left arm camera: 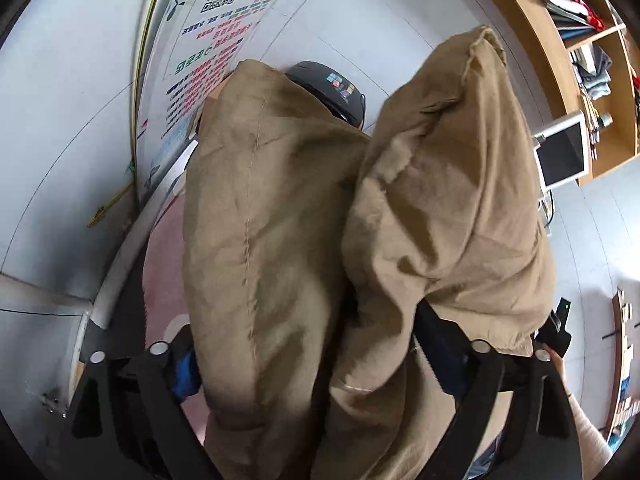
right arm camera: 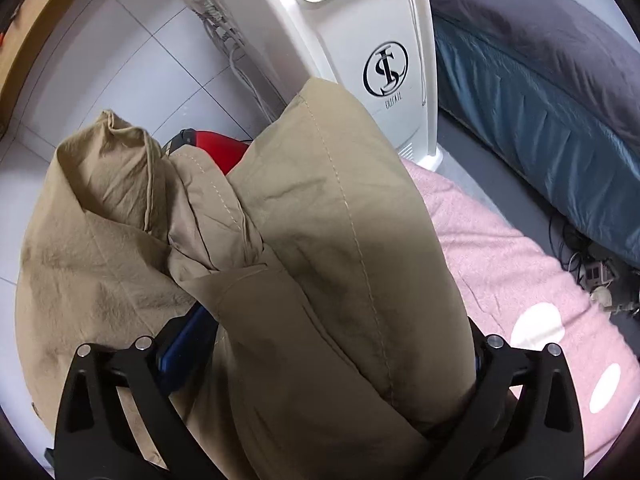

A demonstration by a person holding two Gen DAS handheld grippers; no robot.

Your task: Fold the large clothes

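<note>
A big tan garment point(left arm camera: 280, 200) fills the left wrist view in two bulky, creased folds with a stitched seam. My left gripper point(left arm camera: 316, 344) is open, its jaws wide apart; the cloth lies bunched between and over them, and one blue pad point(left arm camera: 186, 376) shows clear of it. In the right wrist view the same tan garment point(right arm camera: 320, 220) is heaped in thick folds. My right gripper point(right arm camera: 332, 344) is open too, the fabric bulging through the gap beside a blue pad point(right arm camera: 180, 348). Both sets of fingertips are largely hidden by cloth.
A pink blanket with white spots point(right arm camera: 500, 260) lies under the garment. Nearby stand a white appliance point(right arm camera: 360, 40), a red object point(right arm camera: 216, 148), a blue-grey mattress point(right arm camera: 540, 80) and cables point(right arm camera: 592, 272). A dark helmet point(left arm camera: 328, 88), a poster point(left arm camera: 224, 20), wooden shelves point(left arm camera: 580, 60) and a sleeve point(left arm camera: 588, 428) show.
</note>
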